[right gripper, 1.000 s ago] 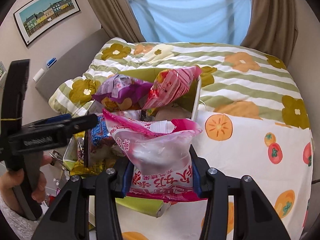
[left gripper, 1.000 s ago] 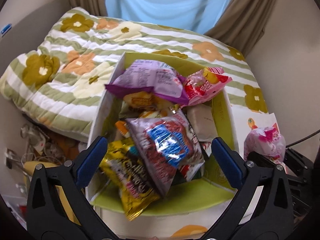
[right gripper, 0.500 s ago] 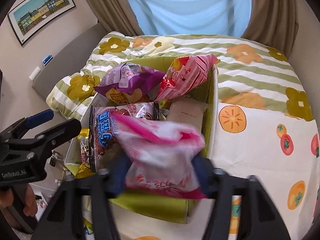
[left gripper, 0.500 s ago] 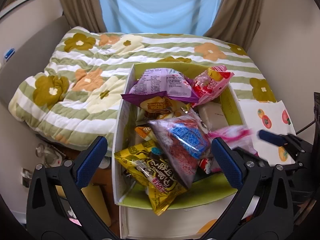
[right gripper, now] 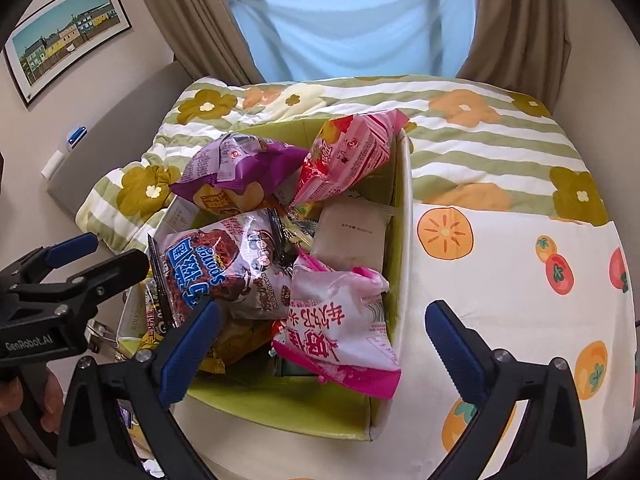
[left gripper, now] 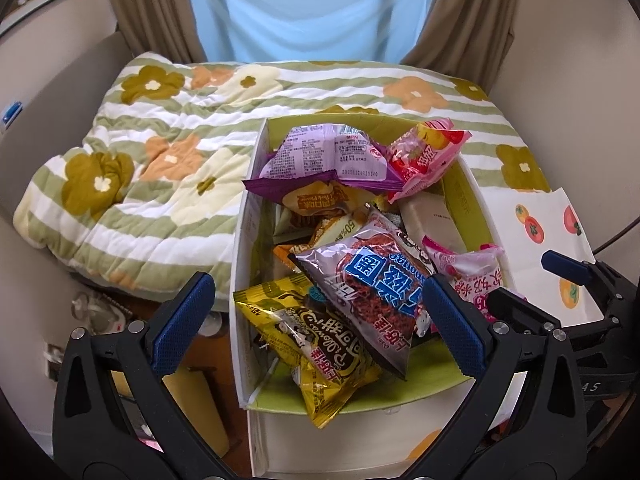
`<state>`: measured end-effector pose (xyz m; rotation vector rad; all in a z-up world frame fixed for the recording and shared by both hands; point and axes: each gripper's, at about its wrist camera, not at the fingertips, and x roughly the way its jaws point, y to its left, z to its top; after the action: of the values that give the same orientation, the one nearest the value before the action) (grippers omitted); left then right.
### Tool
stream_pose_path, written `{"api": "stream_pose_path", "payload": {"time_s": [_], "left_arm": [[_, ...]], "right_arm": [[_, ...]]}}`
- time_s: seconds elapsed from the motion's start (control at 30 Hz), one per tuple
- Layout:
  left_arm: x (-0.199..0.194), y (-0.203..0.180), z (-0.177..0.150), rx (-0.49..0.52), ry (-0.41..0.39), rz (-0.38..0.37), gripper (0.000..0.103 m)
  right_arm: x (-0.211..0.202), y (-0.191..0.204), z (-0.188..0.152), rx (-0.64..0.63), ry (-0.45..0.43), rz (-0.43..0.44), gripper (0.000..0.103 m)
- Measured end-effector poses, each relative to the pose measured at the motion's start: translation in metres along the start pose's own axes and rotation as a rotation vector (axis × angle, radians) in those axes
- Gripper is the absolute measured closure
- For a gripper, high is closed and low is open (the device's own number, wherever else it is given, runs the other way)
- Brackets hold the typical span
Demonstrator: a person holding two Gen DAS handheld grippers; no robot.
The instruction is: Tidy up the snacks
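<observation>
A green-lined cardboard box (right gripper: 403, 216) (left gripper: 244, 240) holds several snack packets. A pink and white packet (right gripper: 340, 320) lies in its near right corner; it also shows in the left wrist view (left gripper: 472, 276). A silver and blue packet (left gripper: 372, 280) (right gripper: 212, 268), a yellow and brown packet (left gripper: 320, 344), a purple packet (left gripper: 328, 156) (right gripper: 240, 168) and a pink and red packet (left gripper: 424, 156) (right gripper: 352, 152) lie in the box. My right gripper (right gripper: 320, 340) is open and empty above the pink packet. My left gripper (left gripper: 316, 324) is open and empty over the box's near end.
The box stands at the edge of a bed with a green striped flowered quilt (left gripper: 152, 168) (right gripper: 480, 136). A white cloth with fruit prints (right gripper: 520, 280) lies to the right of the box. Curtains and a window are behind. Clutter lies on the floor at left (left gripper: 96, 312).
My right gripper moved over the box, opened and let go of the pink and white packet, which now lies in the box. My left gripper rose and drew back a little.
</observation>
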<state>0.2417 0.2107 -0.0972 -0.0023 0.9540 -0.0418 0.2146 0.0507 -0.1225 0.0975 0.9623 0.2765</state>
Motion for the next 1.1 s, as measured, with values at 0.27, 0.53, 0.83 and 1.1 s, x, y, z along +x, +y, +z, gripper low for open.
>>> {"api": "stream_pose_path", "payload": {"time_s": [0.27, 0.53, 0.83, 1.1], "left_arm": [[-0.044, -0.014, -0.009, 0.001, -0.066, 0.013, 0.000], [-0.122, -0.047, -0.032, -0.013, -0.190, 0.023, 0.000], [-0.177, -0.079, -0.072, -0.062, -0.306, 0.032, 0.000], [-0.203, -0.105, -0.094, -0.047, -0.390, 0.029, 0.000]], "right_arm": [[-0.040, -0.009, -0.003, 0.004, -0.070, -0.016, 0.001], [-0.125, -0.024, -0.016, -0.039, -0.187, -0.080, 0.001], [-0.206, -0.045, -0.055, -0.047, -0.316, -0.231, 0.001], [-0.239, -0.062, -0.088, -0.012, -0.388, -0.307, 0.001]]}}
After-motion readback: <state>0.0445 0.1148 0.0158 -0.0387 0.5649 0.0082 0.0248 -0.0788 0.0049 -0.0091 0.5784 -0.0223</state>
